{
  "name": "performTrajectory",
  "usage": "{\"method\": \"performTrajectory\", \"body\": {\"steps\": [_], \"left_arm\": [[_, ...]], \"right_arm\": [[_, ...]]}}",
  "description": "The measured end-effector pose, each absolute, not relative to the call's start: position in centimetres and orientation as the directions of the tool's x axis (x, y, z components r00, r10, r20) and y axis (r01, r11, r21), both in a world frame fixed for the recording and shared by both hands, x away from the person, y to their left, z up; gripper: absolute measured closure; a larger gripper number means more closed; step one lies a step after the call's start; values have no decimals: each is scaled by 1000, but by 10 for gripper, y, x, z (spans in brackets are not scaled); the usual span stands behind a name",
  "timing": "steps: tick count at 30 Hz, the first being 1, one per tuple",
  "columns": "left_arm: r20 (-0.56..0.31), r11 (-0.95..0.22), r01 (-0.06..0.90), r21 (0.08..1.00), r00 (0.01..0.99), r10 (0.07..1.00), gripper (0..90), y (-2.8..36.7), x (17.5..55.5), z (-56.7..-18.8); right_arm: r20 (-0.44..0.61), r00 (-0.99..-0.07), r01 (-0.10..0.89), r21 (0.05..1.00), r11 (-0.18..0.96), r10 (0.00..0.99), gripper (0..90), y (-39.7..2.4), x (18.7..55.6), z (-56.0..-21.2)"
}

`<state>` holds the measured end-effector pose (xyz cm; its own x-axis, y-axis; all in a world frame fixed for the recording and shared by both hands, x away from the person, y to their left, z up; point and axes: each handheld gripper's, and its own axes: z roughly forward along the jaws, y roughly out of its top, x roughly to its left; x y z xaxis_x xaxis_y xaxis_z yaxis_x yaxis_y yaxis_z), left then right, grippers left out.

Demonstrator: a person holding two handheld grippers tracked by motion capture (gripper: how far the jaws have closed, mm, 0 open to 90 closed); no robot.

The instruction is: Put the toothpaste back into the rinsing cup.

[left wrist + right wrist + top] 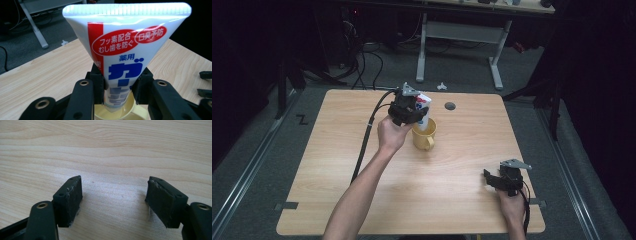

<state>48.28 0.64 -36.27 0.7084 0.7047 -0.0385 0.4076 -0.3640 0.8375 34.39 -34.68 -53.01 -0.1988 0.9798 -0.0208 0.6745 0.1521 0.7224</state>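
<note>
At left of centre on the pale wooden desk (pixel 337 165), left tongs (pixel 408 111) clamped on a white, red and blue toothpaste tube (pixel 125 52), cap end apparently dipping into the yellow plastic mug (pixel 424 136). Lower right, right tongs (pixel 113 195) spread wide, holding nothing, resting low on the desk.

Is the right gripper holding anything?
No, the right gripper has its jaws apart over the bare table, nothing between them.

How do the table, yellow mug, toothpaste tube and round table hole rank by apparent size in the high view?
1. table
2. yellow mug and toothpaste tube: too alike to rank, the tube partly hidden by the left gripper
3. round hole
</note>
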Motion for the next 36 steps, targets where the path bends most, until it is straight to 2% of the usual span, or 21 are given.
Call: {"method": "performTrajectory", "body": {"steps": [22, 25, 36], "left_arm": [[-27, -401, 445, 801, 695, 718, 667, -3, 493, -403], [-47, -386, 464, 797, 686, 726, 666, -2, 495, -407], [-19, -423, 464, 778, 692, 722, 661, -10, 497, -417]], "right_arm": [[-21, -199, 674, 723, 153, 980, 292, -347, 344, -530], [-20, -199, 674, 722, 152, 980, 292, -347, 344, -530], [-21, -200, 674, 723, 153, 980, 291, -347, 344, -530]]}}
